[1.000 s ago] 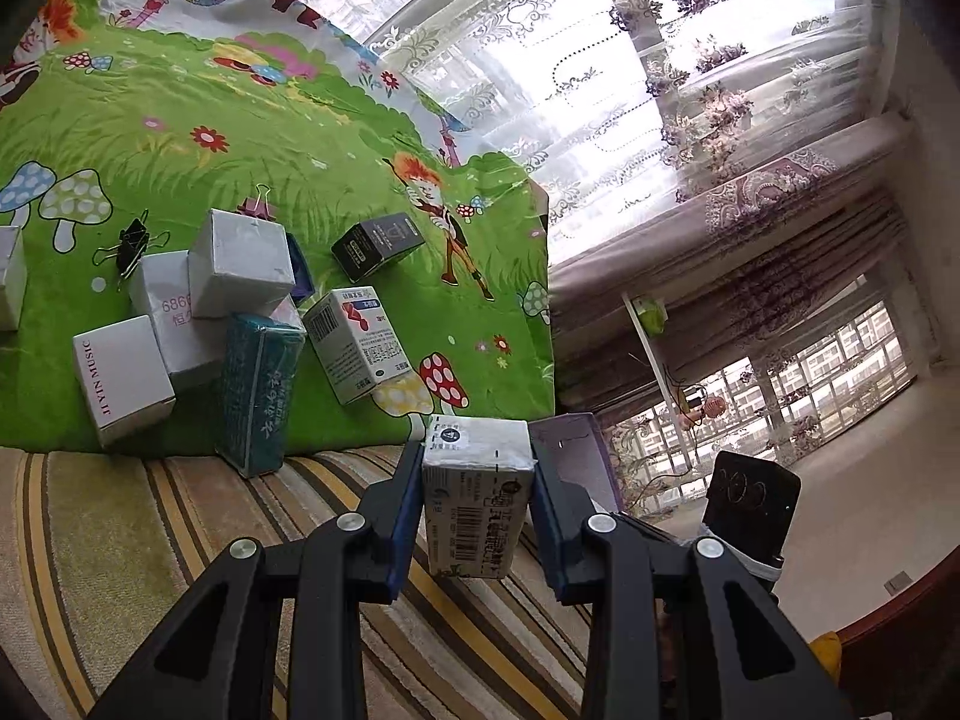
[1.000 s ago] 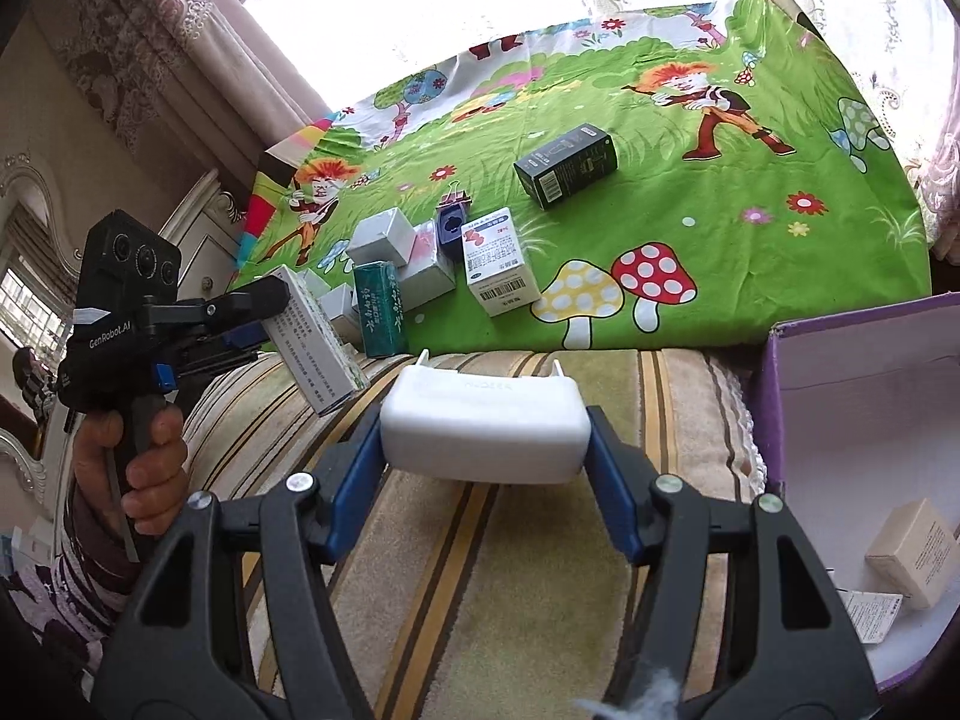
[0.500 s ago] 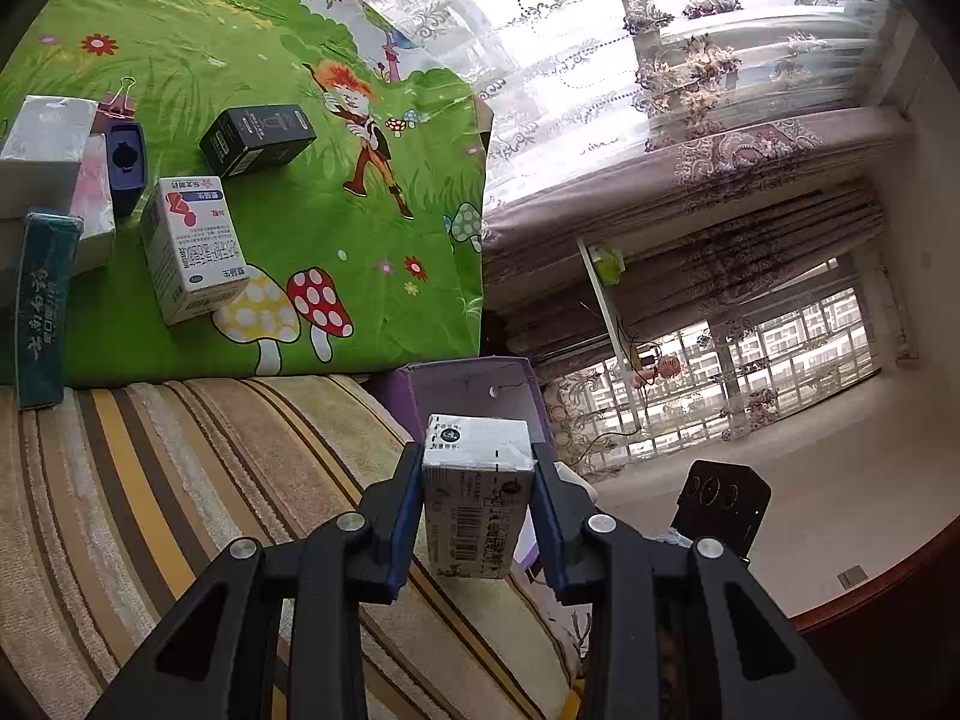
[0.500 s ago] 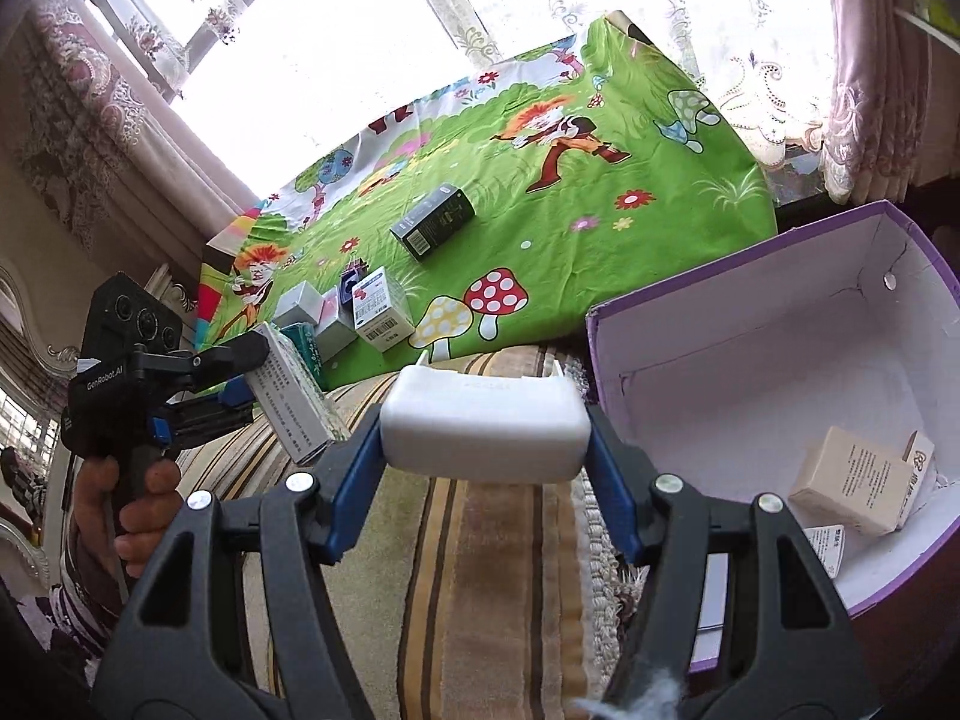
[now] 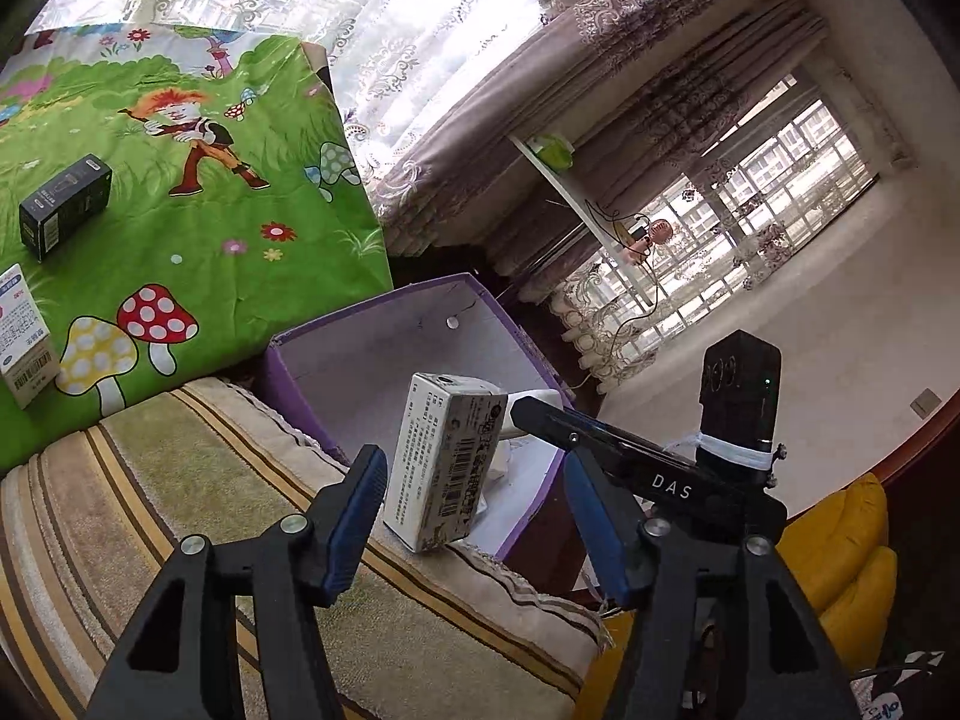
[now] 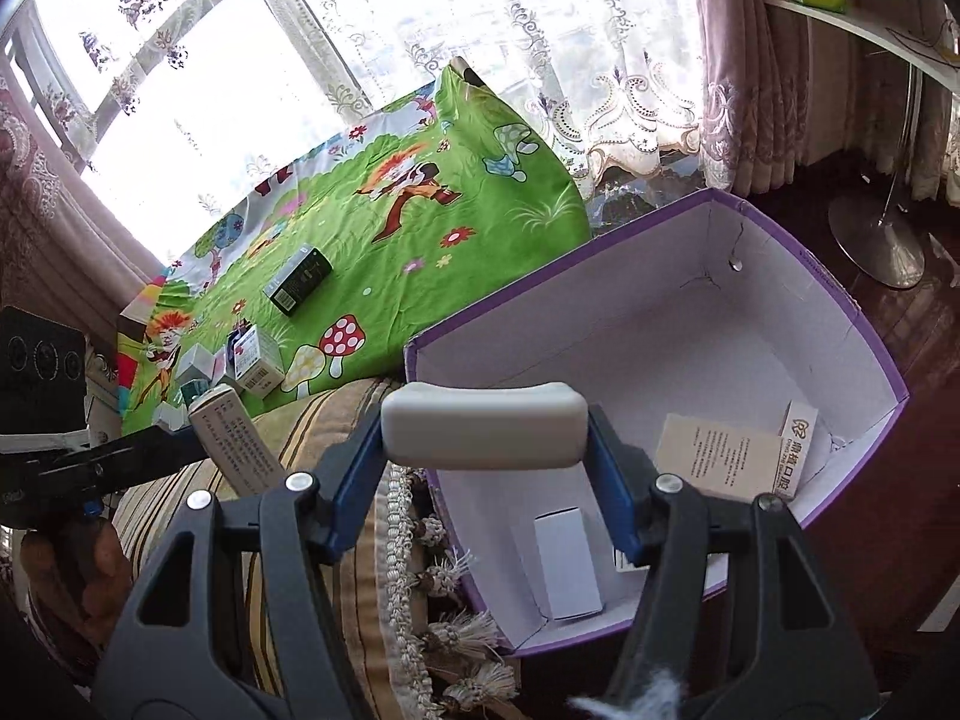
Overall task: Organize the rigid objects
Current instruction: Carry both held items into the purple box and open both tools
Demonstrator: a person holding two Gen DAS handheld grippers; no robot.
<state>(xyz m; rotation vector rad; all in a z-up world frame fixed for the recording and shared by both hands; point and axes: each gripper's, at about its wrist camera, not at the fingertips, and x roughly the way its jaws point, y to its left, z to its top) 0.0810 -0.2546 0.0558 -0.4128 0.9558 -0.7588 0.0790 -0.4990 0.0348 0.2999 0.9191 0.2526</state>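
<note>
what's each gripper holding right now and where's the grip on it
Right gripper: white block, clamped at its two ends. Left gripper: jaws just opened; barcoded carton sits loose between them, ungripped.

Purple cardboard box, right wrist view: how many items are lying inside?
2: a tan printed carton at the right side of the floor, a white carton near the front wall. More may be hidden.

"das" was read in white letters on the black arm of the right gripper (image 5: 474, 516). printing and a barcode on the white carton (image 5: 441, 462) were noted but not legible.
</note>
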